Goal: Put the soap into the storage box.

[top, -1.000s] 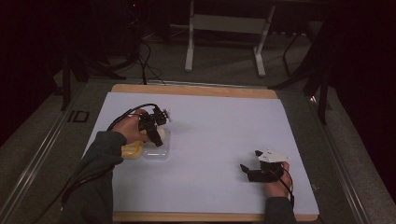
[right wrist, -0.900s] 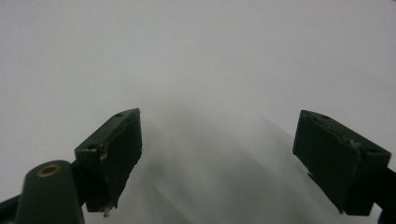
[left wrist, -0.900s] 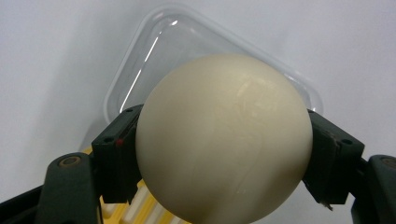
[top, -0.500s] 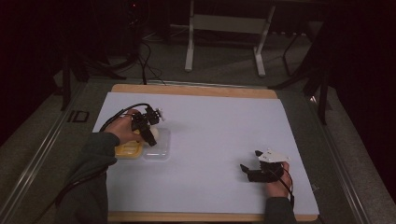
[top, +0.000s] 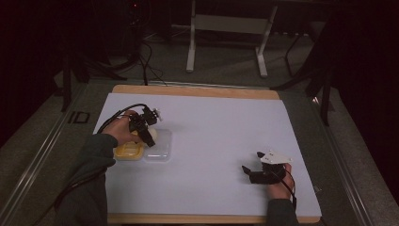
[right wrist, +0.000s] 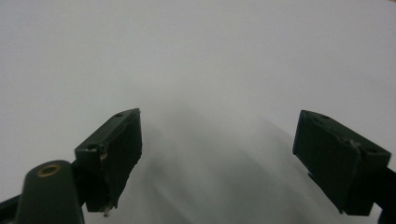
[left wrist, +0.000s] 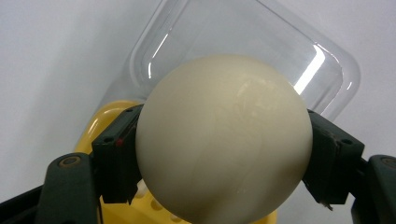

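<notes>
Your left gripper [left wrist: 219, 154] clamps a cream egg [left wrist: 223, 137] between its jaws, just above the yellow tray [top: 128, 150] and its clear lid [top: 159, 147] at the white table's [top: 216, 127] left. Your right gripper [top: 248, 172] rests near the right front edge, jaws spread wide with nothing between them.

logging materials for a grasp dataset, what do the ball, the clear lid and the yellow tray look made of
Ball: cream, smooth and faintly glossy with a soft highlight; perhaps plastic or an eggshell, hard to tell. Lid: thin clear plastic, given its see-through body and bright glints on the moulded rim. Tray: glossy yellow plastic, apparently, from its shiny rounded edge.
</notes>
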`<state>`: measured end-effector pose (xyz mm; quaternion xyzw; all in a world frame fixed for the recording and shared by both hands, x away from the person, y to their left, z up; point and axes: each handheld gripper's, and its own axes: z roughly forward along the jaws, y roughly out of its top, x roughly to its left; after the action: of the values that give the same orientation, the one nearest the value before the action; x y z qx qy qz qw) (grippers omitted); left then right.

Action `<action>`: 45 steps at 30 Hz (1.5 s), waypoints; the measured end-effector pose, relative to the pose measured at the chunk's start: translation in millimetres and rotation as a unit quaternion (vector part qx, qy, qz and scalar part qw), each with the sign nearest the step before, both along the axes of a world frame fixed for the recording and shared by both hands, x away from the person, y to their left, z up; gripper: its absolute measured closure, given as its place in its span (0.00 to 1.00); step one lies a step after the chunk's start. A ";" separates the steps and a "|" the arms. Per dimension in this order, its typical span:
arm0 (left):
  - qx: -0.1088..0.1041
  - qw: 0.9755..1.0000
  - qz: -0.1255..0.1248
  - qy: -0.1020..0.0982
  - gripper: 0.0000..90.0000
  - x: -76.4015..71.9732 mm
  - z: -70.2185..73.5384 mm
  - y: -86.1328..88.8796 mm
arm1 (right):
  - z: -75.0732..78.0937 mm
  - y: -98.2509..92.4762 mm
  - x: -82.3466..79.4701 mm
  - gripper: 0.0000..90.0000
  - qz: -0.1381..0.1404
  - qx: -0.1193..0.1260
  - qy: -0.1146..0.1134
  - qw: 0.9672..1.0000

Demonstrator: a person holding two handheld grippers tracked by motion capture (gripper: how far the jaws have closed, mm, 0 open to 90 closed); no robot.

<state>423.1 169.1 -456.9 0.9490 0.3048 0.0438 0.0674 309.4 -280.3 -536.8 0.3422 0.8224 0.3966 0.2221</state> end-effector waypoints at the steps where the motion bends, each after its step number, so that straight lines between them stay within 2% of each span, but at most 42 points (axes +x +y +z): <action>1: -0.002 1.000 0.001 0.001 0.28 0.3 0.0 2.0 | 0.0 0.1 -0.1 0.17 0.000 0.000 0.000 1.000; 13: 0.003 1.000 0.017 0.003 0.28 0.0 -0.8 17.4 | 0.0 0.1 -0.1 0.17 0.001 0.000 0.000 1.000; 20: 0.006 1.000 0.016 -0.002 0.28 -1.2 -0.5 19.4 | 0.0 0.1 -0.2 0.17 0.001 0.000 -0.001 1.000; 31: 0.009 1.000 0.030 -0.003 0.28 -1.8 -0.5 26.9 | 0.0 0.1 -0.2 0.17 0.001 0.000 0.000 1.000; 45: 0.002 0.999 0.041 -0.007 0.28 -2.0 1.0 35.5 | 0.0 0.1 -0.2 0.17 0.000 0.000 0.000 1.000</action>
<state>421.0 204.7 -455.9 0.9356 0.3429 0.0535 0.0654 309.2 -280.2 -536.8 0.3417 0.8224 0.3969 0.2221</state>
